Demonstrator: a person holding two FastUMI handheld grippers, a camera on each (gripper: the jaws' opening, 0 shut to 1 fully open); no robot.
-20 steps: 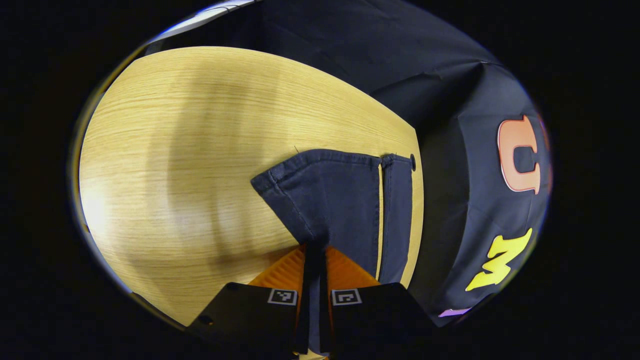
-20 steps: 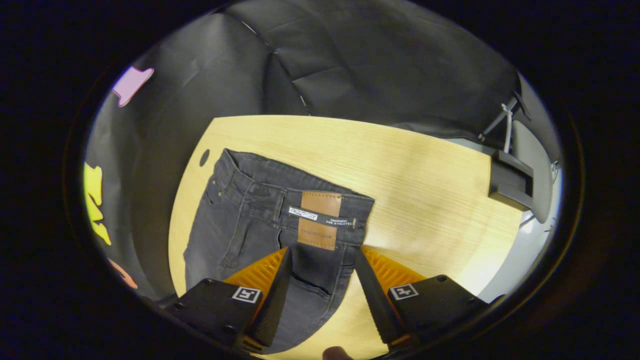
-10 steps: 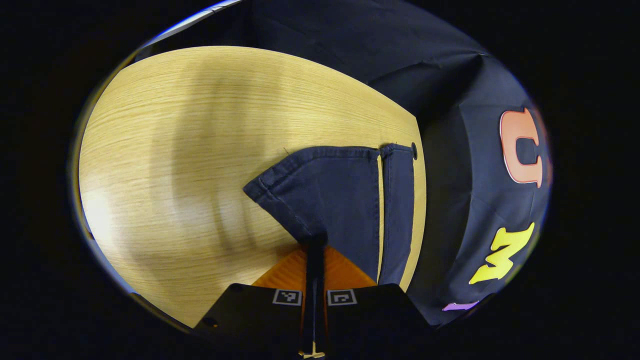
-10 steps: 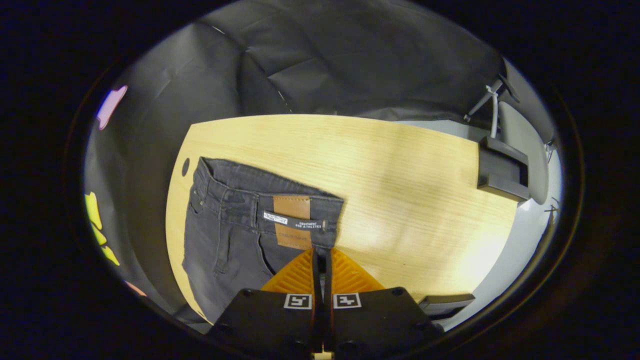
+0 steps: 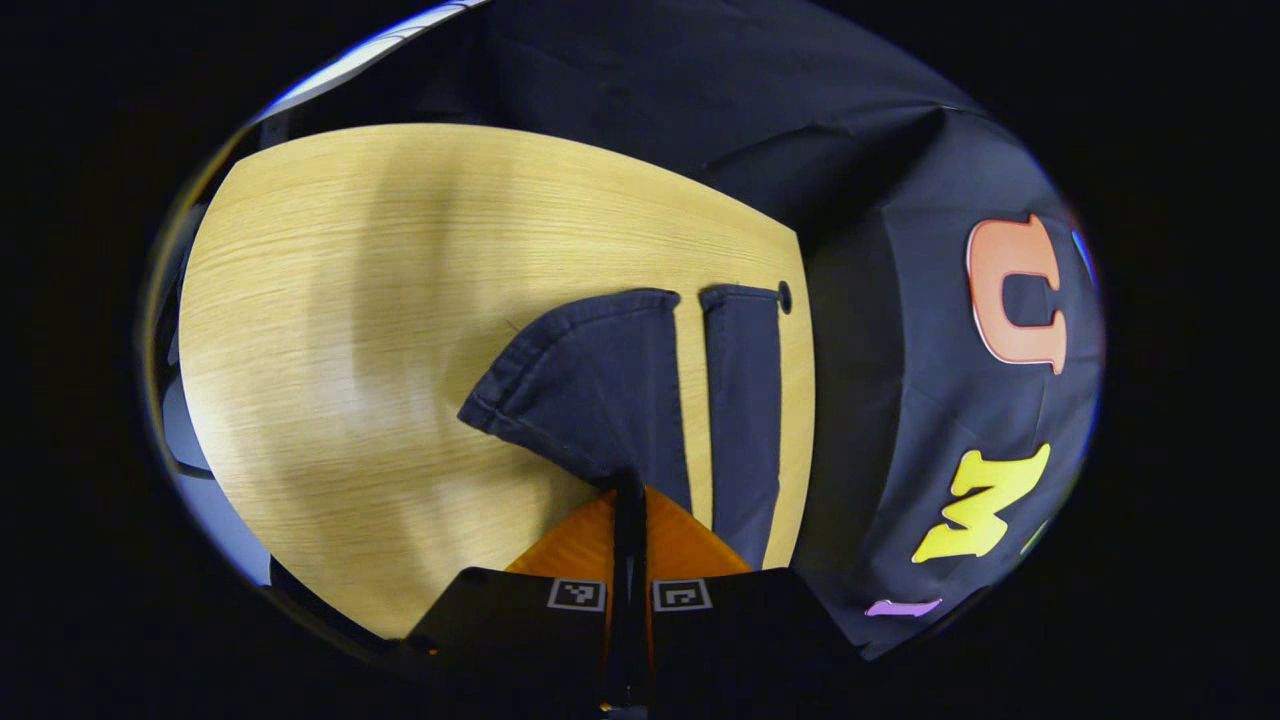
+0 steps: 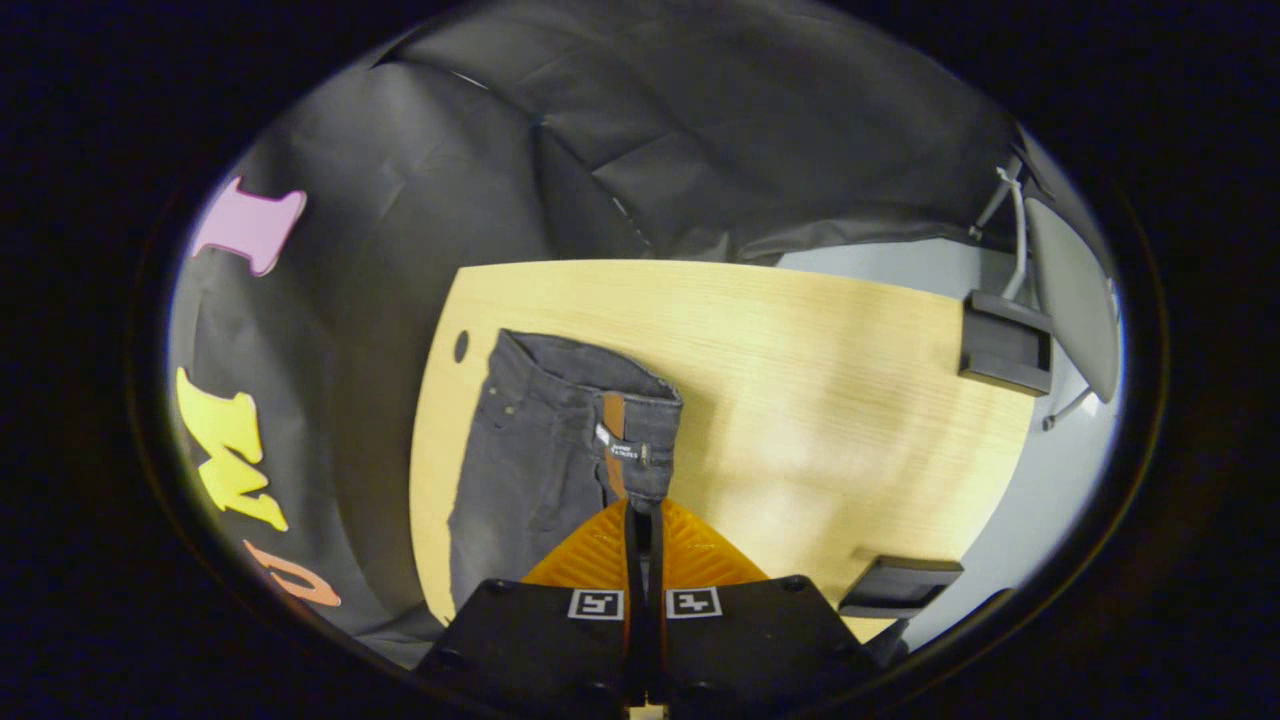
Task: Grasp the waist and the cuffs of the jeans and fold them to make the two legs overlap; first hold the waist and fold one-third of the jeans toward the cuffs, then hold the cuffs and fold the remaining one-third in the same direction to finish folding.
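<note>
**A:** Denim status? Where's the garment?

**B:** Dark charcoal denim jeans [image 6: 560, 440] lie along the 9 o'clock edge of the pale wood-grain table [image 6: 820, 400], near its small round cable hole [image 6: 460, 346]. I've got both ends pinched.

**A:** Claw states?

**B:** My right gripper [image 6: 643, 520] is closed down to a sliver, both fingers pressing on the waistband just under the tan leather patch [image 6: 612, 430]. My left gripper [image 5: 628, 492] is the same, clamped on the near leg's cuff [image 5: 580, 390]. The cloth rises off the table into the fingers in both views.

**A:** Why those two points?

**B:** My read: waist and cuff of the near leg lifted together lets that leg swing toward 3 o'clock in the left gripper view, onto the far leg [image 5: 742, 400]. The far leg lies flat on the table, a strip of bare wood between the two.

**A:** Progress?

**B:** Early. Legs don't overlap yet; the thirds folds are untouched.

**A:** Risks?

**B:** Far leg sits close to the table edge. Uneven carry could skew the seams or drag it off.
</note>
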